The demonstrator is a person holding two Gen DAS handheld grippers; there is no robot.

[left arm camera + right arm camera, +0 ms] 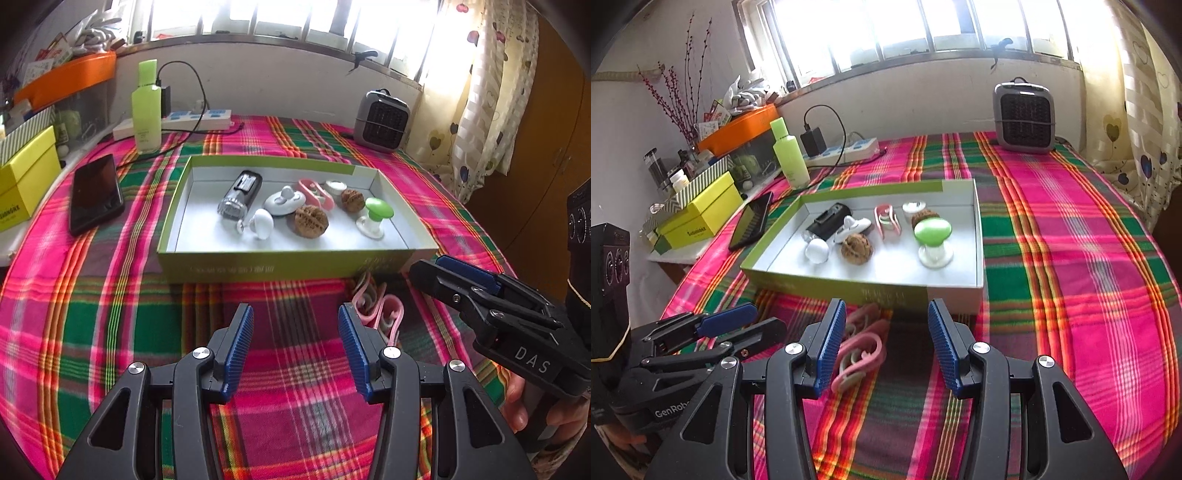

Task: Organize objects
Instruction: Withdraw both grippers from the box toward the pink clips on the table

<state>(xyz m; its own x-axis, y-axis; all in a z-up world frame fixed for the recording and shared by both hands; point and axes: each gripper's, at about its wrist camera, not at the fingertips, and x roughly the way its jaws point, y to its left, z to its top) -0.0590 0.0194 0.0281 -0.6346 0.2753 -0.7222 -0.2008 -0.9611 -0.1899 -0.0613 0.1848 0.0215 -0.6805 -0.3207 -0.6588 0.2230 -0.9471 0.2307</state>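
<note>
Table: a table point(110, 332) under a pink, green and orange plaid cloth is being shown in both wrist views, below a bright barred window.
Tray: a shallow green-sided cardboard tray point(284, 264) with a white floor is lying near the middle of the cloth.
Tray contents: a black and clear cylinder point(238, 197), a white knob point(263, 222), a white oval piece point(284, 201), a pink clip point(316, 192), a small white cap point(335, 187), two walnuts, the larger point(311, 221) in front and the smaller point(351, 200) behind, and a green-topped knob point(376, 216) are being held in it, all close together.
Loose clips: pink clips point(860, 347) with pale inner parts are lying on the cloth just in front of the tray's near wall, outside it.
Left gripper: the left gripper point(295, 350) is being held above bare cloth; its jaws are standing partly apart with nothing between them. The clips are lying just beyond its right finger.
Right gripper: the right gripper point(886, 347) is being held low over the cloth; its jaws are standing partly apart. The clips are lying just beside its left blue pad, not pressed by it.
Hand: part of a hand point(517, 402) is being seen on the right gripper's handle.
Surroundings: a green bottle point(147, 107), a dark phone point(96, 194), a power strip point(192, 120), a small grey heater point(382, 122) and a yellow box point(27, 177) are being kept around the table's far and left edges.
</note>
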